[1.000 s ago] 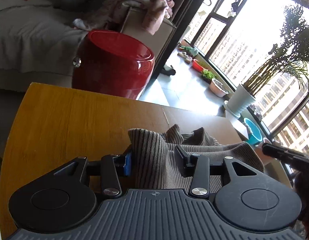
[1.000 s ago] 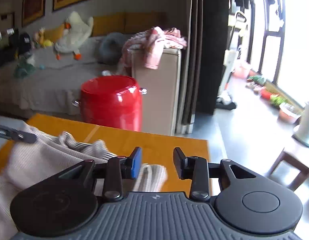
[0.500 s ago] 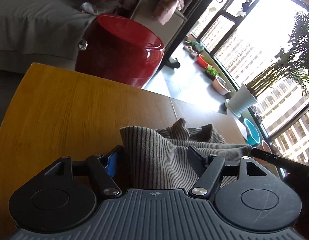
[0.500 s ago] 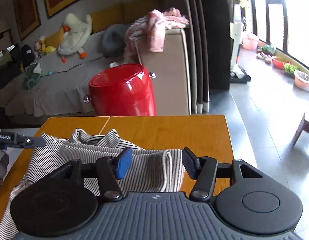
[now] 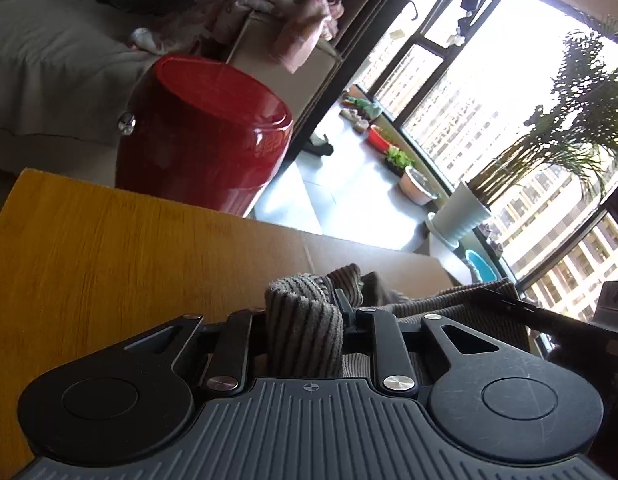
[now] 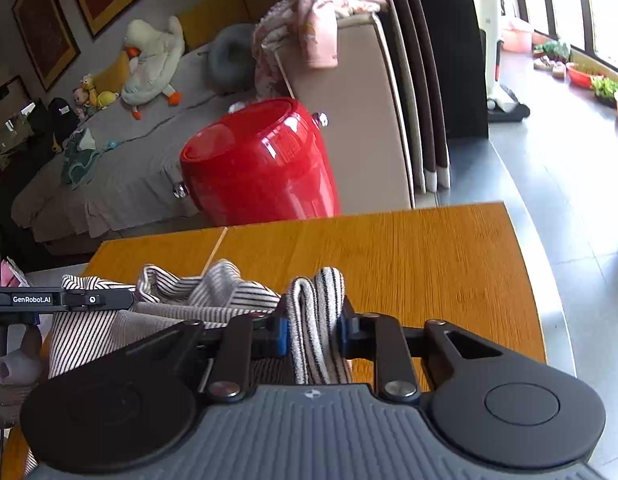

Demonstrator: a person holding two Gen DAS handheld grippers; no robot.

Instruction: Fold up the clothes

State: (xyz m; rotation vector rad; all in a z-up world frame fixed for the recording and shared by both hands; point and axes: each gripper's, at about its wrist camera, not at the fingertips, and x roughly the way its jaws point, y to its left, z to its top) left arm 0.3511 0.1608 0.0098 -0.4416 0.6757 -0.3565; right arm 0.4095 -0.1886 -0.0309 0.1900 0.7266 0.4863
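Striped knit, pale with thin dark lines, is what we hold: the garment (image 6: pixel 213 300) lies on the wooden table (image 6: pixel 409 256), its long axis running sideways from one gripper across to the other. Our right gripper (image 6: pixel 313 330) has just been closing, and its blue-padded fingers (image 6: pixel 279 336) are clamped on a doubled fold of the cloth that stands up between them. Our left gripper (image 5: pixel 305 320) has likewise just been closing and pinches a bunched roll of the same garment (image 5: pixel 305 328); the rest trails off to the right of its fingers. Beyond the fingertips of both, past the table's far edge, stands a red drum stool (image 6: pixel 261 164).
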